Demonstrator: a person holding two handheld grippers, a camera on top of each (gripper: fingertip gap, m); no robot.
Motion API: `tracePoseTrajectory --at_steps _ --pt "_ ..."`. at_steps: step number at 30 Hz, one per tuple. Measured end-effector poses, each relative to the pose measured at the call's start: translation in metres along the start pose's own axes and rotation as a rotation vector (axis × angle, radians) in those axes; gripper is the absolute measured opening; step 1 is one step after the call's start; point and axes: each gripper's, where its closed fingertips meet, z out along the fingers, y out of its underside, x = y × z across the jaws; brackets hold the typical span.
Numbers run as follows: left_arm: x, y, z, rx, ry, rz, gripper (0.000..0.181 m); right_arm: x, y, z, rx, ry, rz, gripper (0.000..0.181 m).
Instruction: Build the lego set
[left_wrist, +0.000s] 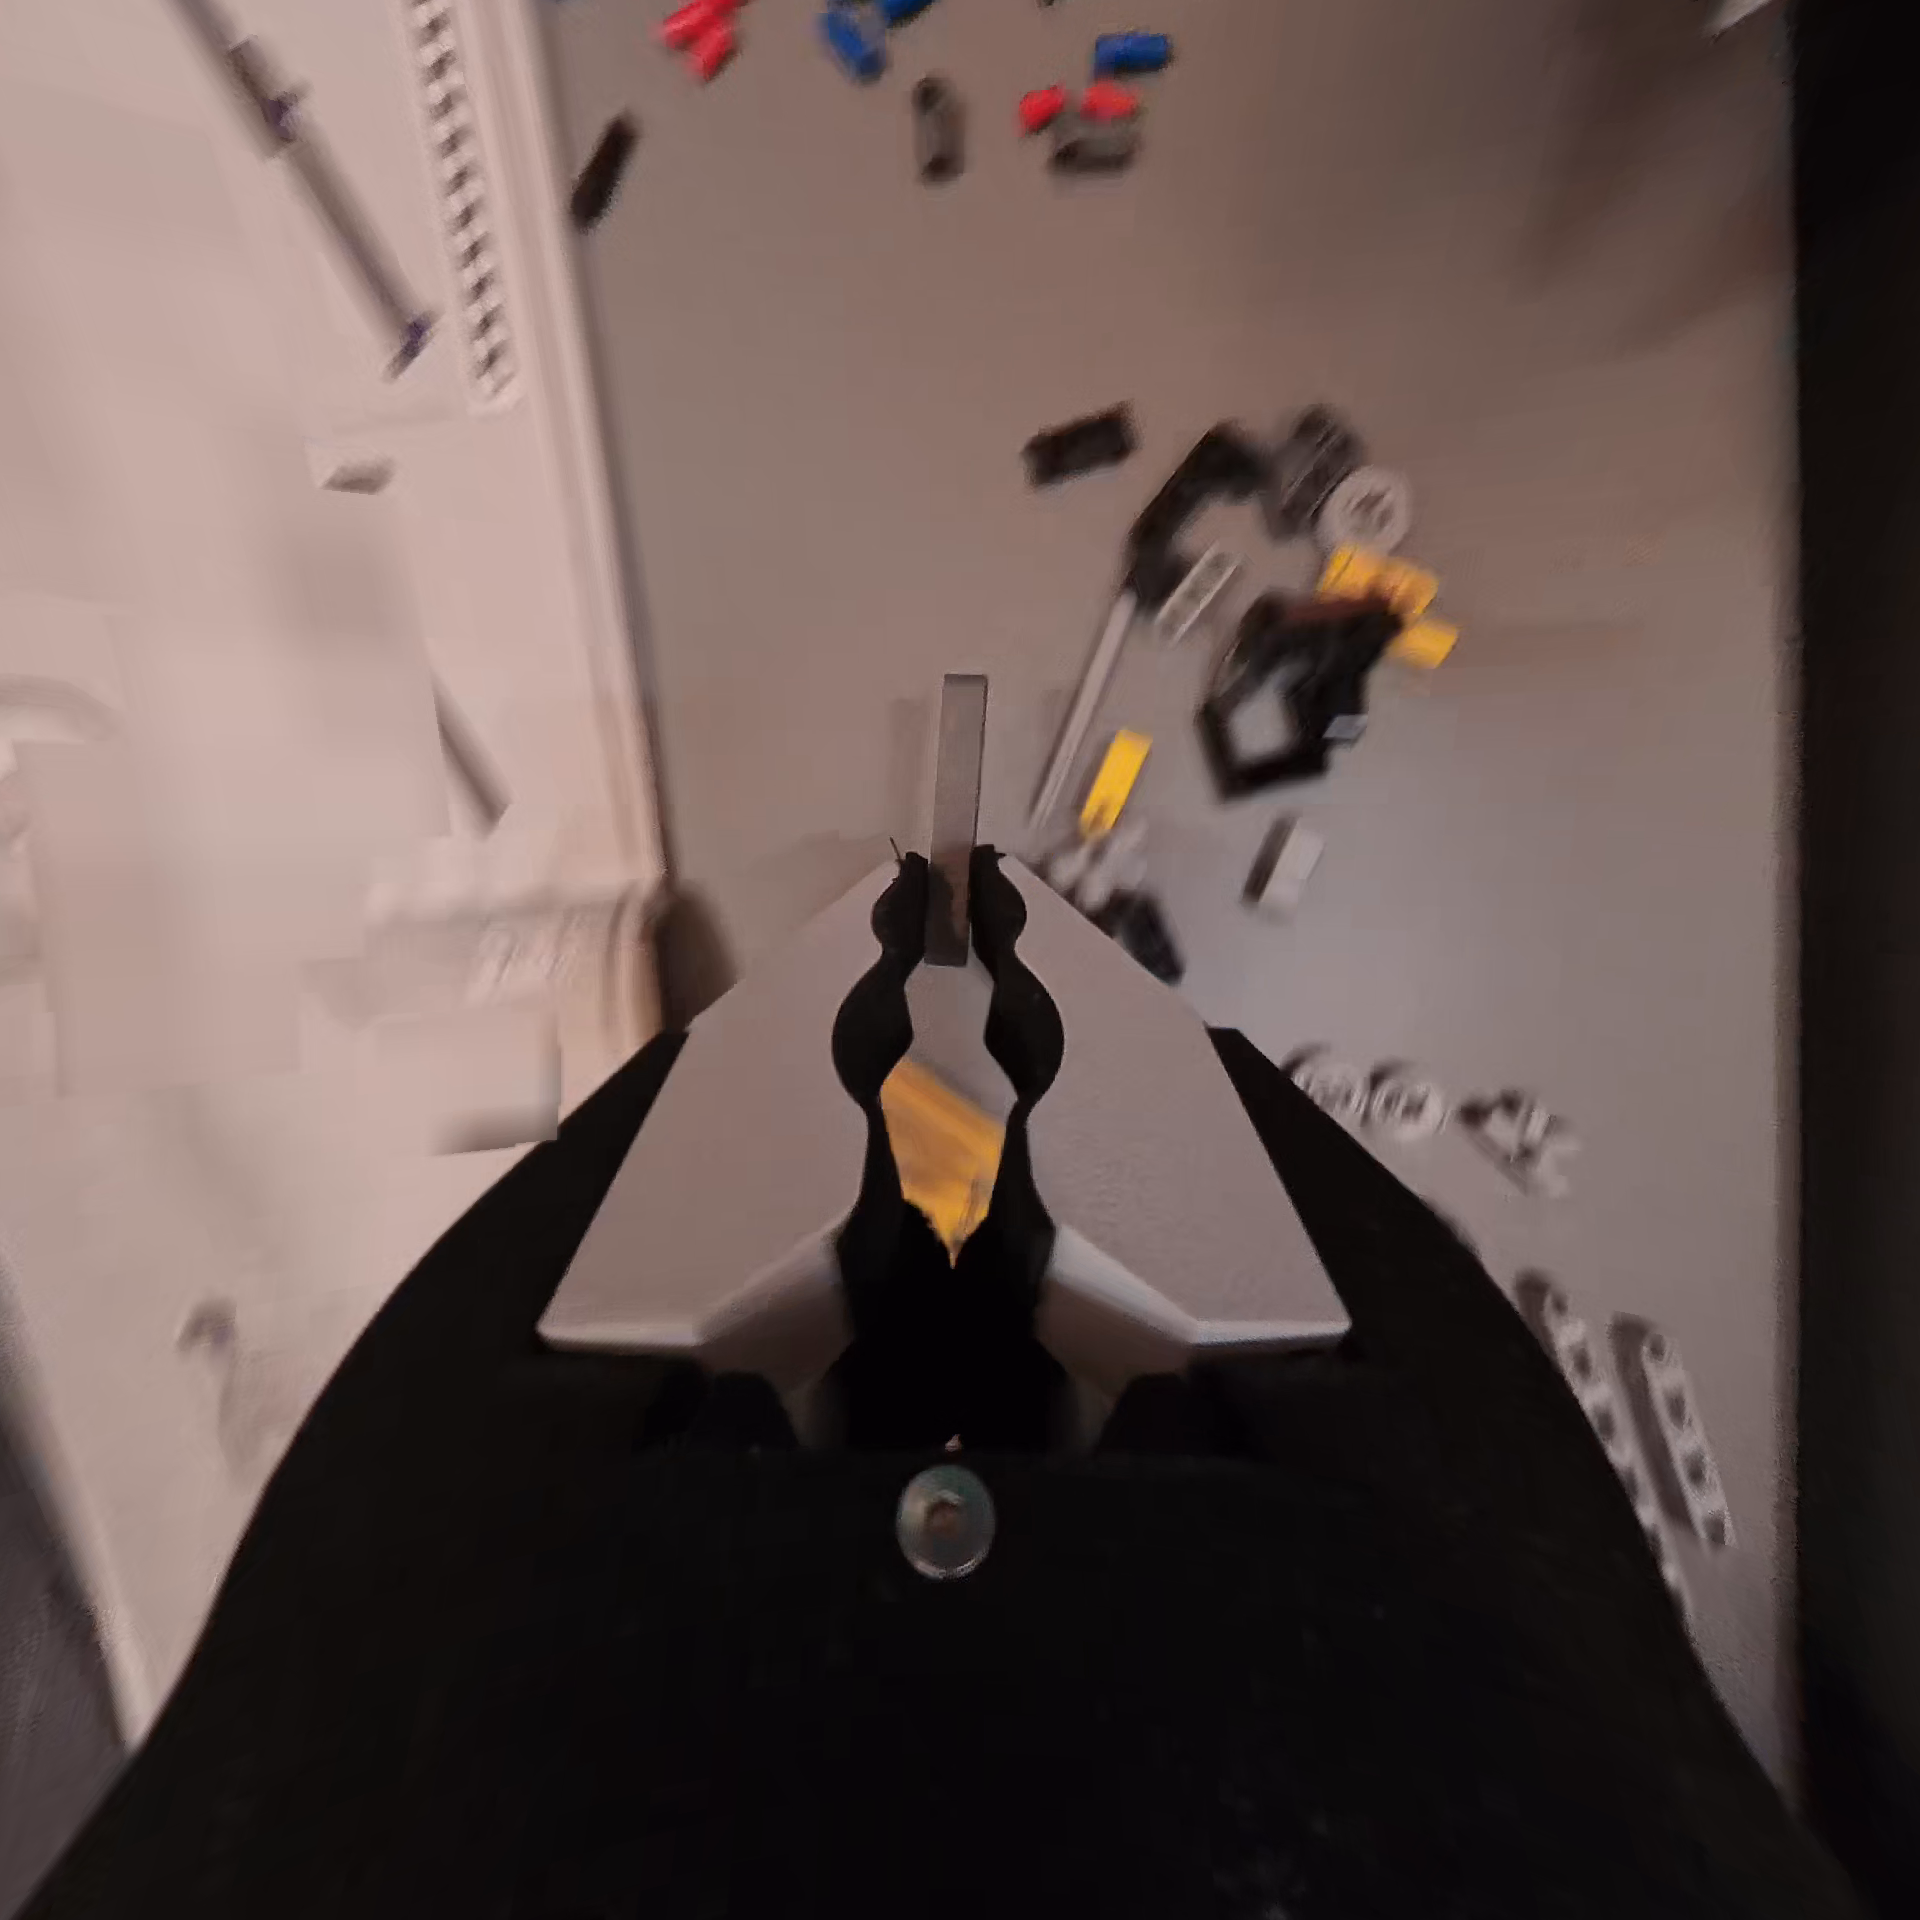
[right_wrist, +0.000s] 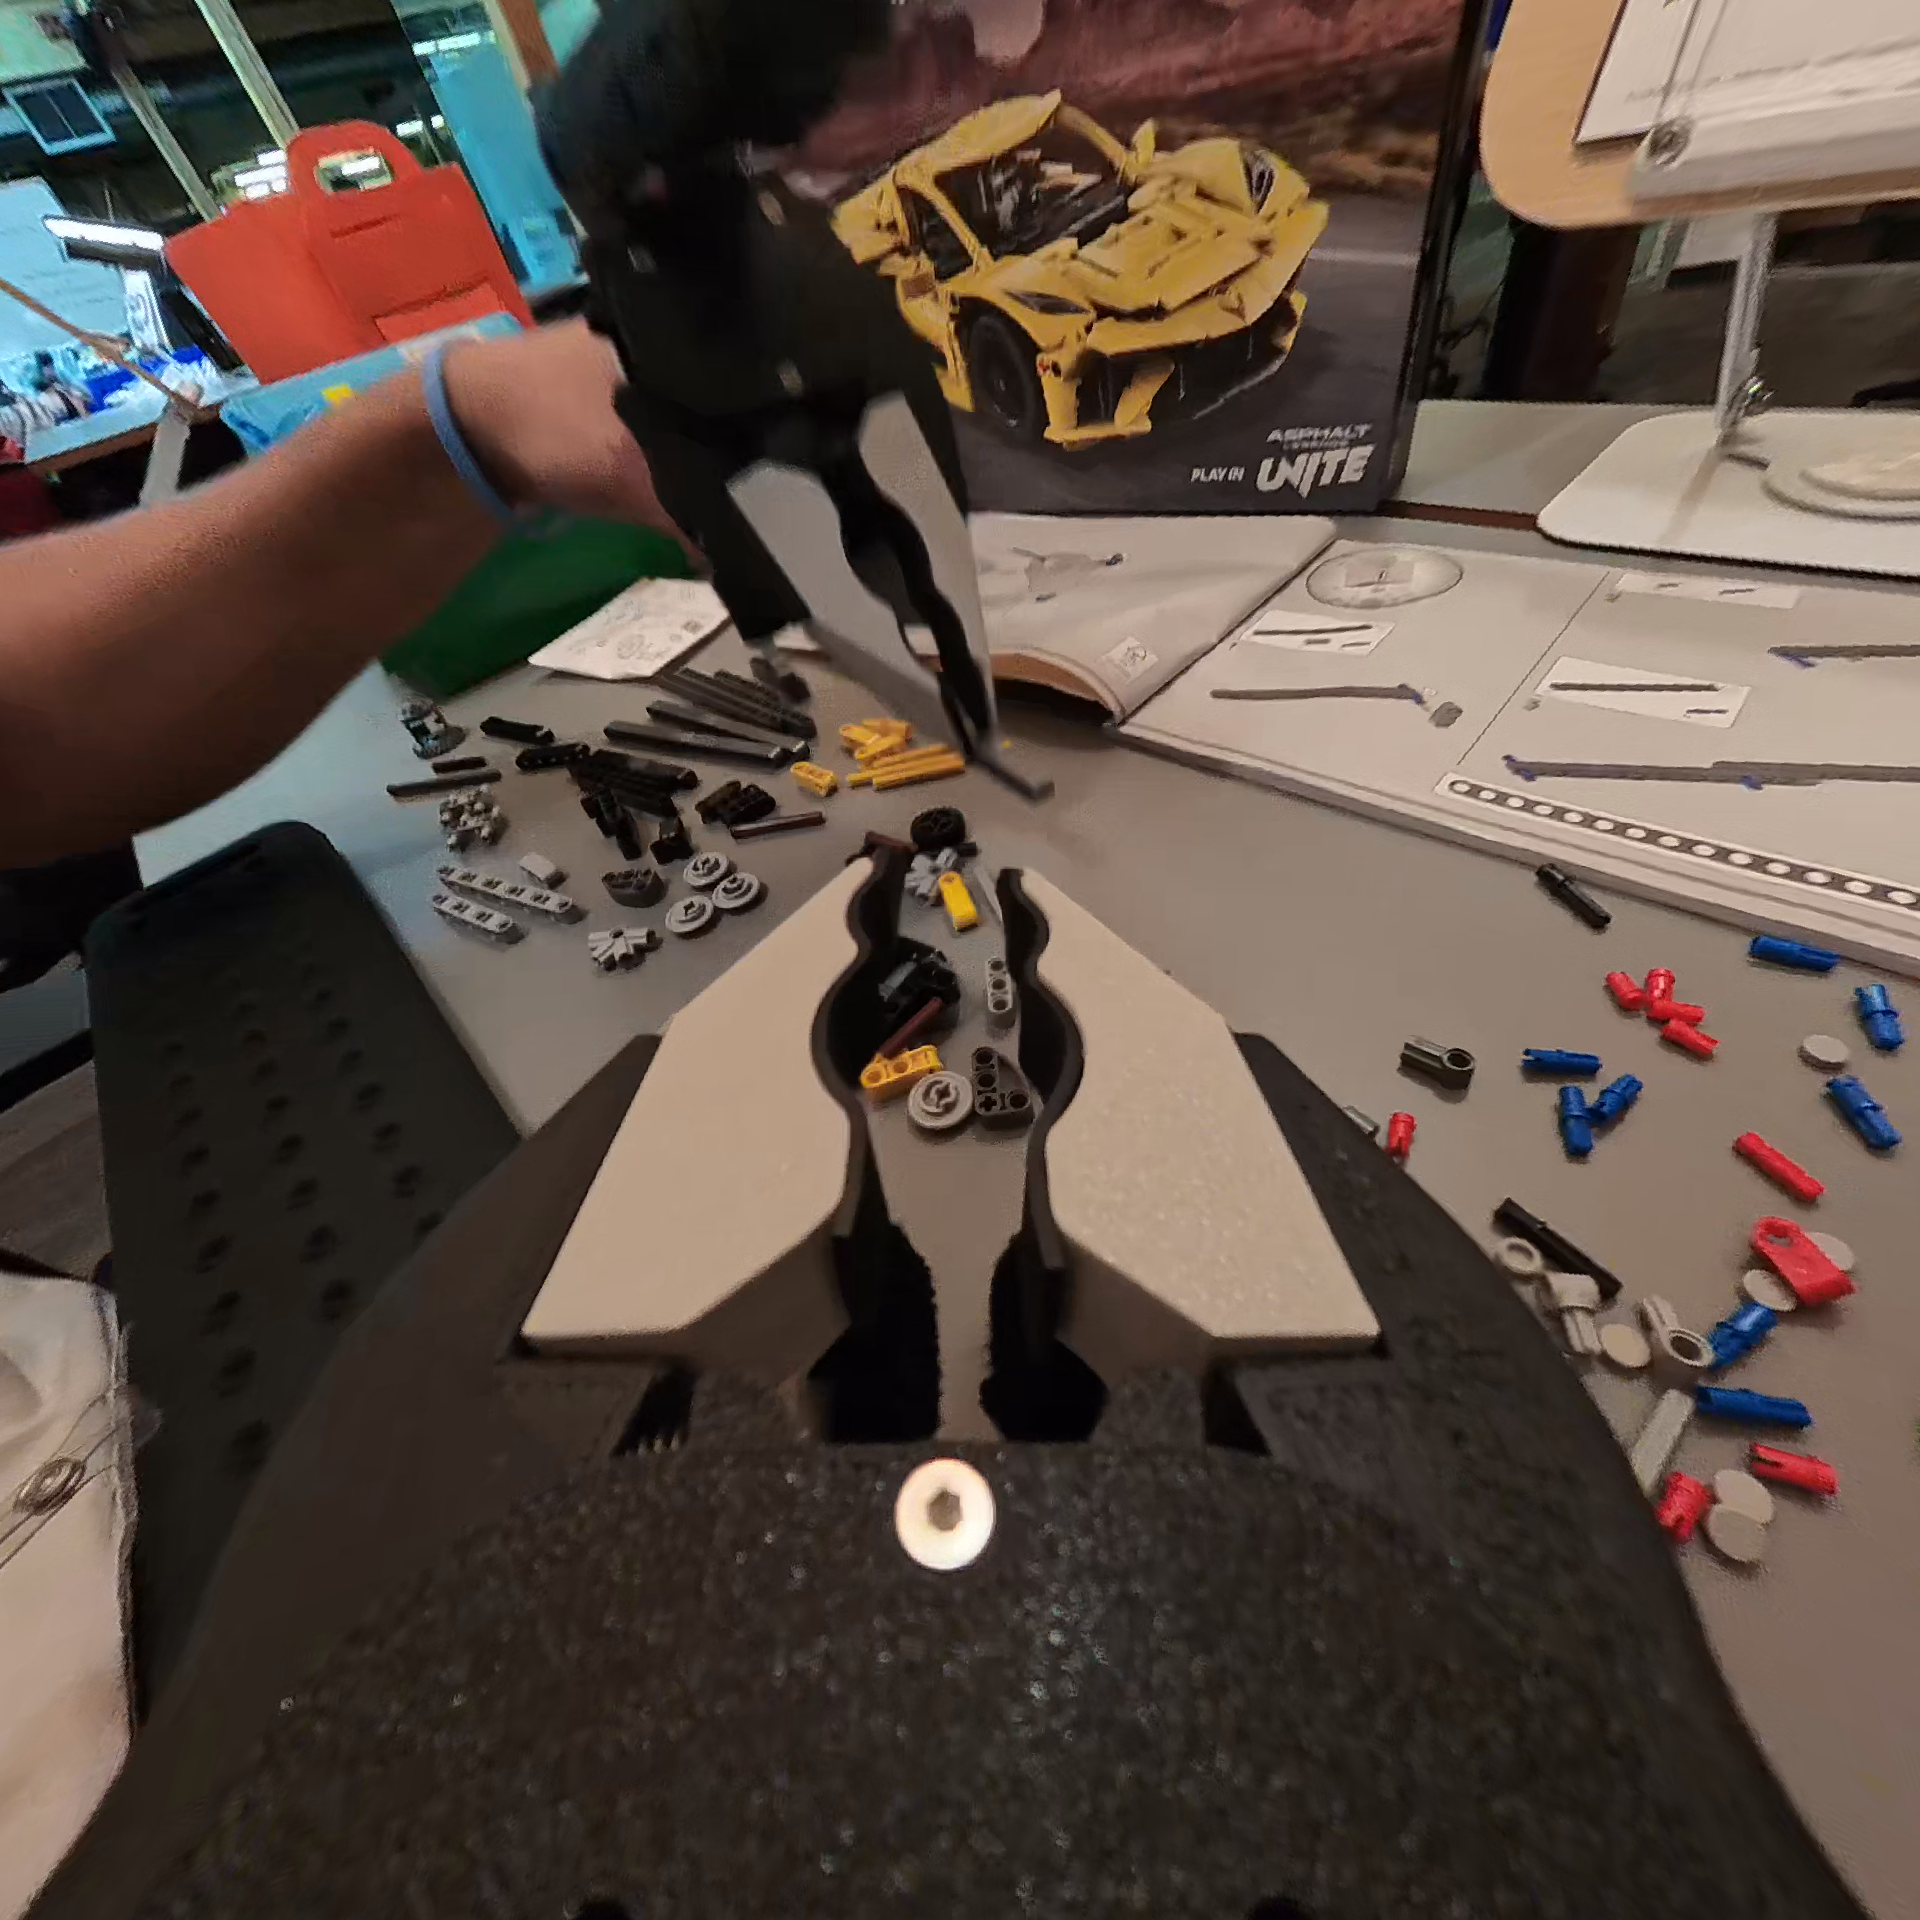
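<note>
In the left wrist view, which is blurred, my left gripper (left_wrist: 951, 871) is shut on a thin grey lego beam (left_wrist: 961, 769) that sticks out forward past the fingertips, above the grey table (left_wrist: 1351, 260). The right wrist view shows this gripper (right_wrist: 971, 732) tilted down over the table with the beam's end (right_wrist: 1023, 781) past its tips, held by a person's arm (right_wrist: 260, 540). My right gripper (right_wrist: 940, 883) is open and empty, hovering over small loose parts: a yellow connector (right_wrist: 902, 1070), a grey round piece (right_wrist: 940, 1101) and a black piece (right_wrist: 914, 982).
An open instruction booklet (right_wrist: 1455, 727) lies at the back right, with the set's box (right_wrist: 1143, 260) showing a yellow car behind it. Black beams (right_wrist: 707, 727), yellow pieces (right_wrist: 894, 764) and grey pieces (right_wrist: 499, 894) lie left; red and blue pins (right_wrist: 1662, 1018) right. A black perforated panel (right_wrist: 260, 1039) lies at the left edge. The tips of one gripper are about 15 cm away from the tips of the other. The grey round piece (right_wrist: 940, 1101) lies around 9 cm away from my right fingertips. My left wrist view (left_wrist: 1370, 513) looks at it from another angle.
</note>
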Motion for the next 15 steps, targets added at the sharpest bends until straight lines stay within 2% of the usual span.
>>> tracePoseTrajectory --at_steps 4,7,9,15 --pt "-0.030 0.087 -0.065 -0.105 -0.151 -0.167 0.006 -0.004 0.006 0.005 -0.048 0.003 -0.043 0.020" --pt "-0.029 0.141 -0.092 -0.168 -0.182 -0.216 0.006 -0.005 0.007 0.005 -0.049 0.004 -0.053 0.020" --pt "-0.024 0.162 -0.098 -0.189 -0.183 -0.203 0.006 -0.004 0.007 0.006 -0.054 0.002 -0.046 0.020" --pt "-0.012 0.189 -0.101 -0.211 -0.156 -0.209 0.006 -0.001 0.004 0.005 -0.035 0.006 -0.025 0.020"
